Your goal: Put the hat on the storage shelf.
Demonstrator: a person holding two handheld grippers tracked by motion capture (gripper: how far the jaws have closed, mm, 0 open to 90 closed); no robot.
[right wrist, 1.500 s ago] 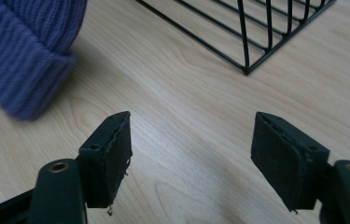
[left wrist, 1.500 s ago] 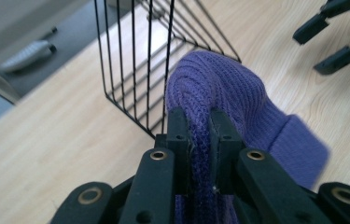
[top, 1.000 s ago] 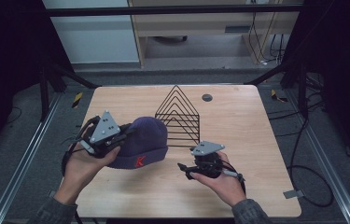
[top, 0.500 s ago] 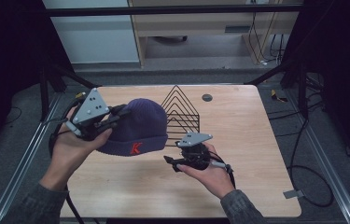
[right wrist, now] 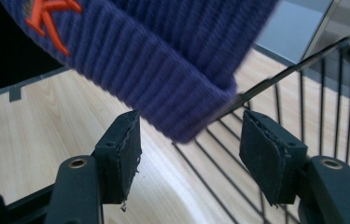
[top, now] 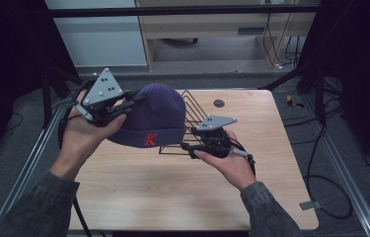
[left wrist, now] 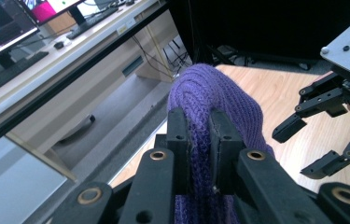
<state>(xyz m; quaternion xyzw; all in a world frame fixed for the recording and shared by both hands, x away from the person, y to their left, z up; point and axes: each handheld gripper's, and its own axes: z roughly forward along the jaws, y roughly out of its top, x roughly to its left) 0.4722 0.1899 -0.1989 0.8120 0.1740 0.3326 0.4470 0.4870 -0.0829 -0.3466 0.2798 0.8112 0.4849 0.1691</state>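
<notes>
Change since earlier: you lifted the purple beanie (top: pixel 149 118) off the table (top: pixel 271 197); it had lain flat by the wire rack (top: pixel 192 118), now it hung in the air in front of the rack.
Left gripper (top: pixel 123 106): you raised it up and toward the rack; jaws stayed clamped on the beanie's knit.
Right gripper (top: pixel 186 146): you brought it up under the beanie's cuff; jaws had just been closing, yet stood apart.
Beanie position: held above the table's left half, red K facing you, cuff hanging lowest.
Left gripper view: both pads pinched a fold of the beanie (left wrist: pixel 219 107); right gripper (left wrist: pixel 298 140) showed beyond it, jaws spread.
Right gripper view: cuff corner of the beanie (right wrist: pixel 163 70) hung between the 2 pads (right wrist: pixel 128 154), touching neither; rack wires (right wrist: pixel 303 107) lay behind.
High view: rack partly hidden behind beanie and right hand (top: pixel 232 165).
</notes>
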